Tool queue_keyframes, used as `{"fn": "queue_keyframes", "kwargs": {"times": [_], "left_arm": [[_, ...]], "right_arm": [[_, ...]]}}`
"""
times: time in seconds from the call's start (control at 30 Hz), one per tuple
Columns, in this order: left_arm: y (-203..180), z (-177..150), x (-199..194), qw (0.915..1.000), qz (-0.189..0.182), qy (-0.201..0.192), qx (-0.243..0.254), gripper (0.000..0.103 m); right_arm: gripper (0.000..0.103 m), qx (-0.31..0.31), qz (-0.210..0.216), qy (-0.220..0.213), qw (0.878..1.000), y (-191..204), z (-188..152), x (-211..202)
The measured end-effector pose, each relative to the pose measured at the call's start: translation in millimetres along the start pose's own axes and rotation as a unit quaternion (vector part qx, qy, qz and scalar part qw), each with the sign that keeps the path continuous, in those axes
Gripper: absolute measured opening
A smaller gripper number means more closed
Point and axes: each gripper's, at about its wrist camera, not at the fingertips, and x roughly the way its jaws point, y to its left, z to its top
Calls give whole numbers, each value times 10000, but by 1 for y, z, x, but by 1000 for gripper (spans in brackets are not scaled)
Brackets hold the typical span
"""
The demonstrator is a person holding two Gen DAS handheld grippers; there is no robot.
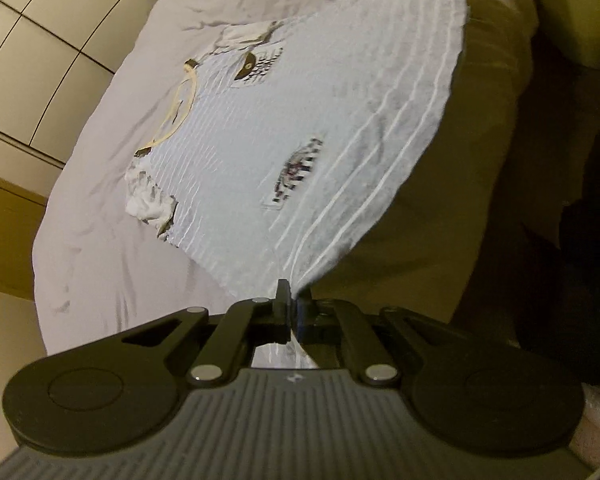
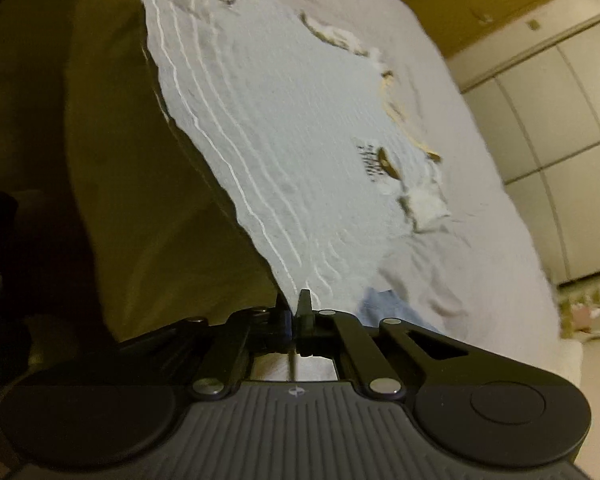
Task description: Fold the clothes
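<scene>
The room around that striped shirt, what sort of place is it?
Probably a bedroom: the striped shirt lies on a bed with a pale sheet, and panelled closet doors line the wall.

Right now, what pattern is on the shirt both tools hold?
Pale blue-grey shirt with thin white stripes, clearest in the left wrist view.

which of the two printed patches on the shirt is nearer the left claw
The checkered patch by the white hem stripes; the other patch lies farther, near the collar.

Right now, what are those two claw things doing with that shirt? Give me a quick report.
Left gripper shut on striped shirt corner. Right gripper shut on the other corner. Shirt stretched over the bed. Blue cloth lies beside it.
</scene>
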Motion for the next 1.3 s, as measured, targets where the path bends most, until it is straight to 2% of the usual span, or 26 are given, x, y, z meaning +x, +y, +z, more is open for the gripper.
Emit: {"fn": "queue_keyframes", "kwargs": {"times": [0.2,0.3,0.43,0.53,0.7,0.77,0.93,1.13,1.23,1.3], "left_arm": [[-16,5,-42,9989,-211,341,-249,0],[-16,8,-52,9976,-302,445,-434,0],[20,15,-42,9969,-245,391,-639,0],[71,26,-23,9964,-117,235,-802,0],[177,46,40,9937,-104,-67,-1110,0],[219,53,77,9928,-231,-175,-1163,0],[303,66,170,9891,-761,-228,-1243,0],[349,67,259,9791,-1509,-110,-1360,0],[351,66,290,9725,-1718,36,-1573,1],[351,64,307,9685,-1810,139,-1702,3]], "right_arm": [[0,83,812,0,9967,-13,-7,-40],[0,46,999,-35,9950,-26,-10,-52],[0,103,915,-85,9957,-59,4,-48],[0,199,789,-129,9966,-98,23,-43],[0,390,470,20,9981,-181,69,13],[0,516,425,185,9976,-211,90,43],[0,964,670,610,9912,-273,127,122],[0,1534,1155,1091,9753,-316,139,209],[0,1785,1307,1277,9668,-327,140,245],[0,1886,1374,1342,9631,-322,135,250]]}}
